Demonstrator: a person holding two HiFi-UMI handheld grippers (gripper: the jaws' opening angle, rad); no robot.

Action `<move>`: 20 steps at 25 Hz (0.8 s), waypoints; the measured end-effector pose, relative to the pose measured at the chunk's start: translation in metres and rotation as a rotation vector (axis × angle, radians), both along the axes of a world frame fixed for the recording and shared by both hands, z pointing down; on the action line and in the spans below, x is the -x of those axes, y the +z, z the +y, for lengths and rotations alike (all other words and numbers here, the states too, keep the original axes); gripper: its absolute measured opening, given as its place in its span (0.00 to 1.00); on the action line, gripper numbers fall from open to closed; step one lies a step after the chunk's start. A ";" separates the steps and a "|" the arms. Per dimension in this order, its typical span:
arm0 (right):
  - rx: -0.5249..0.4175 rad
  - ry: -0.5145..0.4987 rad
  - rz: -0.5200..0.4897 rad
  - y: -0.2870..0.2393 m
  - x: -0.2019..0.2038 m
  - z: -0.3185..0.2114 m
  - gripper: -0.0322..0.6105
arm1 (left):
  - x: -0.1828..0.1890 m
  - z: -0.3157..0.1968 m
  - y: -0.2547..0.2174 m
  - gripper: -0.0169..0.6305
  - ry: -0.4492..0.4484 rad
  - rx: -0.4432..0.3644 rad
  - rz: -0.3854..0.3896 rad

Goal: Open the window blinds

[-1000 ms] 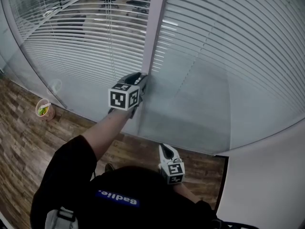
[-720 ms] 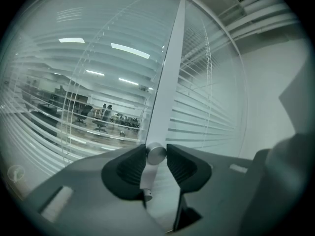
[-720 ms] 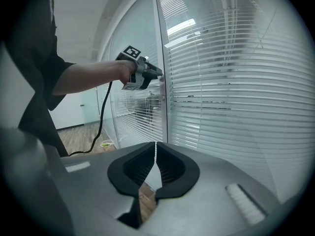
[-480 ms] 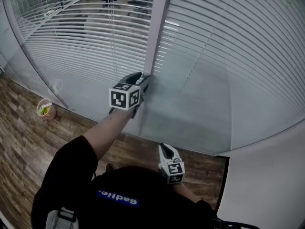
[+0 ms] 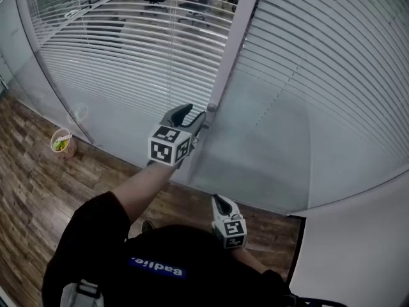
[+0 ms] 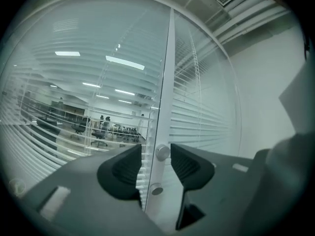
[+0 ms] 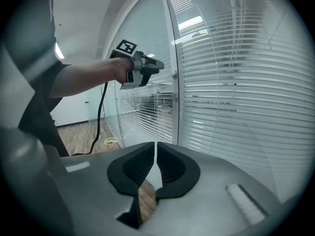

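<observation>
Two glass panes carry white slatted blinds (image 5: 128, 62), and the left pane's slats are turned so an office shows through. Between the panes runs a pale frame post (image 5: 227, 62) with a small silver knob (image 6: 162, 153) and a second knob (image 6: 156, 190) below it. My left gripper (image 5: 192, 116) points level at the post. Its jaws are opening, and the upper knob shows in the gap just beyond them (image 6: 156, 166), with no pad pressing on it. The right gripper (image 5: 220, 201) hangs low near my body, shut and empty (image 7: 155, 156).
A paper cup (image 5: 62, 142) with something green in it stands on the wood floor by the left pane. A white wall (image 5: 358, 248) closes the right side. A black cable (image 7: 101, 122) hangs from my left arm.
My left gripper's jaws have spread apart from the knob and the gripper has drawn back a little from the post. The right gripper has barely moved.
</observation>
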State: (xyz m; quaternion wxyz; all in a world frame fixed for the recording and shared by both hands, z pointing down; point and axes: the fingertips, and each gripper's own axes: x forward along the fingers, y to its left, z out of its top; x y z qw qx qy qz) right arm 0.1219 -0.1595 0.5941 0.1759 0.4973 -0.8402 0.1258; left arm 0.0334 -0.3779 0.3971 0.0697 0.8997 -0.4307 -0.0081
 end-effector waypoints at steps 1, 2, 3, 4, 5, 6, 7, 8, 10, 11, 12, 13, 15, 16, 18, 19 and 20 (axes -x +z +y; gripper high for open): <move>-0.001 -0.003 0.004 -0.003 0.003 -0.002 0.08 | 0.003 0.002 -0.002 0.31 0.003 -0.002 0.002; -0.002 -0.005 0.004 -0.005 0.007 -0.004 0.08 | 0.007 0.003 -0.003 0.31 0.006 -0.003 0.006; -0.002 -0.006 0.004 -0.006 0.011 -0.005 0.08 | 0.011 0.006 -0.002 0.31 0.009 -0.004 0.009; -0.002 -0.008 0.002 -0.007 0.015 -0.006 0.08 | 0.015 0.009 -0.001 0.31 0.012 -0.005 0.012; -0.003 -0.008 0.001 -0.008 0.019 -0.008 0.08 | 0.020 0.012 -0.001 0.31 0.014 -0.007 0.012; -0.004 -0.009 0.004 -0.008 0.022 -0.009 0.08 | 0.024 0.015 0.000 0.31 0.016 -0.011 0.012; -0.005 -0.008 0.013 -0.009 0.024 -0.011 0.08 | 0.028 0.018 0.000 0.31 0.018 -0.016 0.011; -0.006 -0.007 0.026 -0.010 0.025 -0.013 0.08 | 0.031 0.022 -0.001 0.31 0.020 -0.021 0.010; -0.007 -0.006 0.034 -0.011 0.029 -0.015 0.08 | 0.038 0.031 0.001 0.31 0.027 -0.026 0.011; -0.010 -0.006 0.026 -0.009 0.032 -0.015 0.08 | 0.041 0.037 0.004 0.30 0.034 -0.028 0.012; -0.014 -0.005 0.018 -0.007 0.035 -0.015 0.08 | 0.043 0.045 0.008 0.30 0.044 -0.031 0.013; -0.016 -0.002 0.015 -0.004 0.038 -0.016 0.08 | 0.046 0.053 0.012 0.30 0.055 -0.035 0.017; -0.018 0.006 0.017 -0.004 0.042 -0.016 0.08 | 0.049 0.072 0.016 0.28 0.079 -0.048 0.024; -0.021 0.006 0.011 -0.008 0.045 -0.016 0.08 | 0.050 0.082 0.016 0.27 0.090 -0.051 0.027; -0.024 0.003 0.004 -0.014 0.048 -0.015 0.08 | 0.049 0.099 0.017 0.26 0.114 -0.046 0.031; -0.022 0.003 0.004 -0.015 0.048 -0.016 0.08 | 0.048 0.105 0.019 0.25 0.125 -0.040 0.034; -0.019 0.003 0.006 -0.015 0.049 -0.017 0.08 | 0.048 0.110 0.021 0.25 0.135 -0.034 0.036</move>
